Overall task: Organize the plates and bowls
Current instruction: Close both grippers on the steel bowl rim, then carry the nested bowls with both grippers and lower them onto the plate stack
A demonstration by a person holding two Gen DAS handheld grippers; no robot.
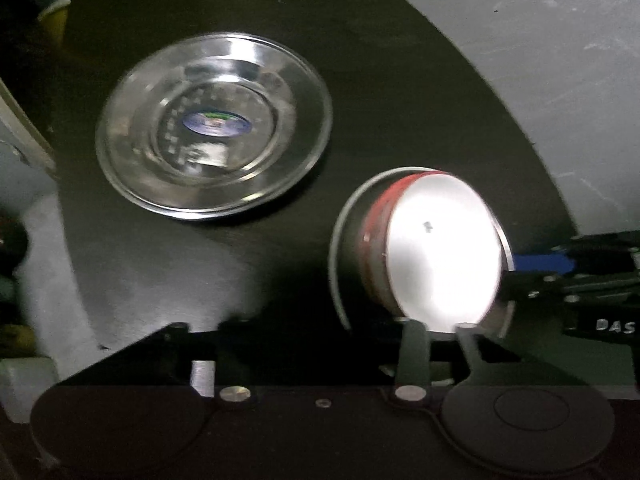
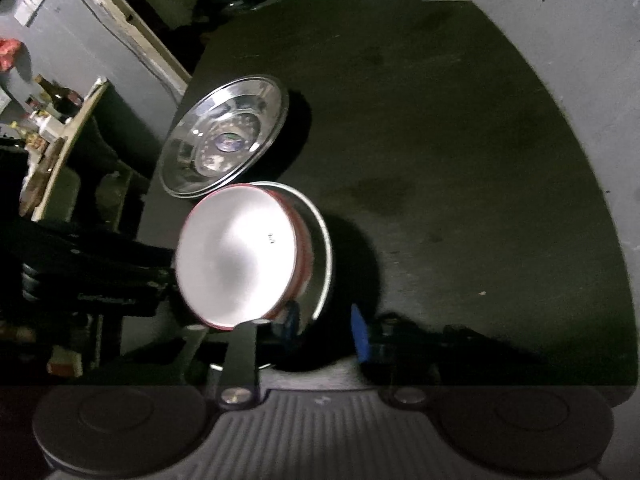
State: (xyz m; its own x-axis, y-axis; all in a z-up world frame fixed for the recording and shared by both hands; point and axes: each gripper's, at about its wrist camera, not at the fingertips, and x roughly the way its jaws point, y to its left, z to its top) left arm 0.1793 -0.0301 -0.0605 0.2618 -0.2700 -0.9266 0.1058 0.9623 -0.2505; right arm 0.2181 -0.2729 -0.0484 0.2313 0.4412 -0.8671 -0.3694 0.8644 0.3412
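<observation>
Fingers of the left gripper (image 1: pixel 438 330) clamp the near rim of a red-sided bowl (image 1: pixel 440 252), tipped on edge, white inside facing the camera; the right gripper (image 2: pixel 276 318) pinches its opposite rim. Behind, a steel plate (image 1: pixel 214 124) lies flat on the dark round surface (image 1: pixel 400 80)

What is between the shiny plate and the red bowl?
Nothing. In the left wrist view, only bare black table shows between the plate and the bowl; the right wrist view makes them overlap.
</observation>
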